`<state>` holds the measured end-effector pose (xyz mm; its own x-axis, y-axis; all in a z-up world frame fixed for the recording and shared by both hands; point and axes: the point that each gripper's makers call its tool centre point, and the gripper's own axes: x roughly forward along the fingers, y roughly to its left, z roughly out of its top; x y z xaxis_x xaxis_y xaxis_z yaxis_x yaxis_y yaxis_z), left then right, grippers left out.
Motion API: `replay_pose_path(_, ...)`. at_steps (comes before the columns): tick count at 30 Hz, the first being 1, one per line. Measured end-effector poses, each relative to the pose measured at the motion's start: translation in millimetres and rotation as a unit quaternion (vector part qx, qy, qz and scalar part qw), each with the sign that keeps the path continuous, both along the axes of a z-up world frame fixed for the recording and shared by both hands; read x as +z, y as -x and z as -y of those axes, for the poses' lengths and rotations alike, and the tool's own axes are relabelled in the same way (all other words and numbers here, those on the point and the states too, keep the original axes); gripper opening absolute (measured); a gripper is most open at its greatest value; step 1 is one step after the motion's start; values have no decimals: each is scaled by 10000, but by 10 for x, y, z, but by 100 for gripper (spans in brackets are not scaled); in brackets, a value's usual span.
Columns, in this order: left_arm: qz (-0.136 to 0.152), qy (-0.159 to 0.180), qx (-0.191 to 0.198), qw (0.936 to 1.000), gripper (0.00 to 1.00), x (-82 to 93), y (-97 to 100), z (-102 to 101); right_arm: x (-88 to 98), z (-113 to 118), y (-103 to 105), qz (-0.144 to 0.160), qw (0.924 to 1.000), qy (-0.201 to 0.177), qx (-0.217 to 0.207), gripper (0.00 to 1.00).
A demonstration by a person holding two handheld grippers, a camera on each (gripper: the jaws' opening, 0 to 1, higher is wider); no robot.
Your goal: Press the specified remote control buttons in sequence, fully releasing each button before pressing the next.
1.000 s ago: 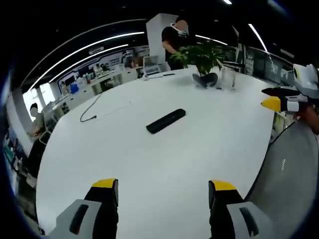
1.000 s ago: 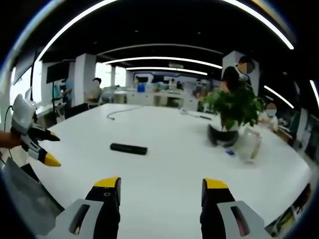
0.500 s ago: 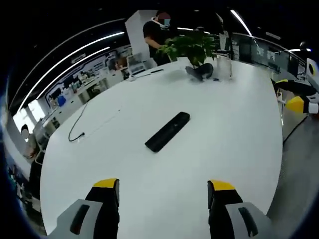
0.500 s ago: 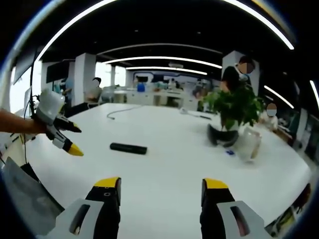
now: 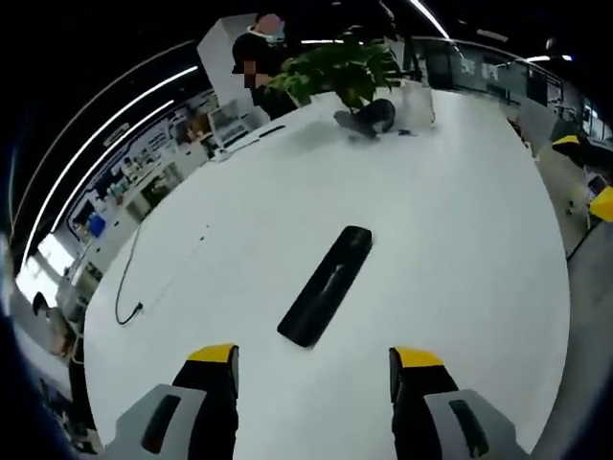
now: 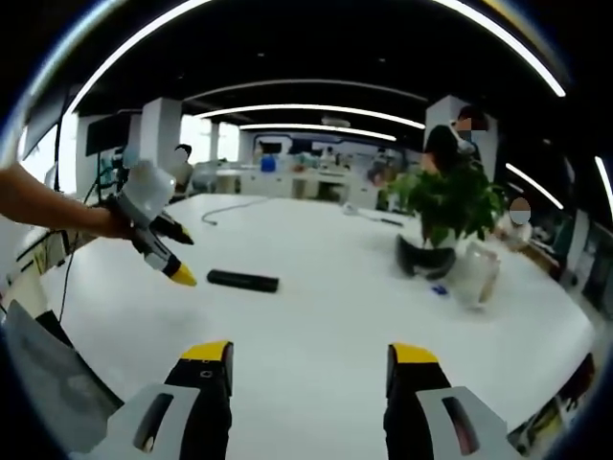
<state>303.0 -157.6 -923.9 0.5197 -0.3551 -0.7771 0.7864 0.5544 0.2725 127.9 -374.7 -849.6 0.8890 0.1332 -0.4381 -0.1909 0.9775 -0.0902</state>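
Black remote [image 5: 326, 287] lies on white table [image 5: 450, 240]; potted plant [image 6: 445, 206] beyond; both tongs gape empty.

One black remote control [image 5: 327, 286] lay on one white desk [image 5: 450, 240], along with one potted plant [image 6: 447, 213], one clear jug [image 6: 476, 274] and one black cable [image 5: 134, 287].

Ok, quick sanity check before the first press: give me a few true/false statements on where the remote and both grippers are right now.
1. The remote lies flat on the white table. True.
2. The left gripper is clamped on the remote. False: its jaws stand apart, short of the remote.
3. The right gripper is open, holding nothing. True.
4. The potted plant stands right beside the remote. False: it sits well away across the table.
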Motion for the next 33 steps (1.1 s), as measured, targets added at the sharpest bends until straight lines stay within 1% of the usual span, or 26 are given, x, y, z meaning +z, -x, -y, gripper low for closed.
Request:
replay_pose_path(2,-62,-233,-91,9997,65,-80,-84,-12,-12,-6,-3,-28,10000,23,13,63)
replay_pose_path(4,-127,-343,-168,9992,65,-140,-158,-5,-21,-13,-6,-50,10000,43,25,63)
replay_pose_path(6,-171,-473,-242,9984,62,-188,-229,-8,-31,-18,-9,-77,9999,67,32,63)
replay_pose_path(9,-239,-783,-429,9957,57,-259,-317,-28,-39,-23,-14,-104,9999,69,35,63)
replay_pose_path(11,-292,-951,-559,9935,56,-303,-367,-27,-48,-28,-17,-130,9999,81,41,63)
replay_pose_path(15,-337,-1148,-685,9905,54,-333,-452,-4,-54,-29,-26,-157,9998,90,38,63)
replay_pose_path(18,-528,-1210,-807,9880,53,-384,-477,15,-61,-25,-29,-175,9998,90,25,63)
replay_pose_path(19,-548,-1210,-816,9878,53,-397,-488,20,-63,-26,-29,-180,9998,98,28,63)
replay_pose_path(21,-646,-1336,-950,9844,53,-436,-499,12,-68,-32,-31,-186,9998,104,40,63)
replay_pose_path(22,-628,-1249,-943,9857,53,-422,-526,44,-70,-31,-30,-194,9997,114,42,63)
replay_pose_path(23,-700,-1300,-978,9842,53,-426,-532,41,-71,-31,-30,-196,9997,116,42,63)
replay_pose_path(25,-796,-1267,-1145,9821,52,-437,-517,69,-74,-30,-30,-205,9997,115,43,62)
replay_pose_path(26,-932,-1299,-1336,9781,51,-452,-501,85,-77,-29,-29,-214,9997,118,45,62)
replay_pose_path(27,-994,-1321,-1341,9771,51,-457,-512,85,-78,-30,-29,-217,9997,122,48,62)
replay_pose_path(30,-1299,-1333,-1535,9704,52,-484,-526,101,-82,-38,-27,-225,9996,130,72,62)
replay_pose_path(31,-1377,-1327,-1534,9695,52,-492,-531,99,-87,-40,-26,-239,9996,132,78,62)
replay_pose_path(32,-1555,-1310,-1536,9670,52,-508,-523,97,-89,-39,-25,-249,9996,138,79,62)
replay_pose_path(33,-1662,-1297,-1546,9652,52,-516,-516,100,-90,-37,-26,-252,9996,143,75,62)
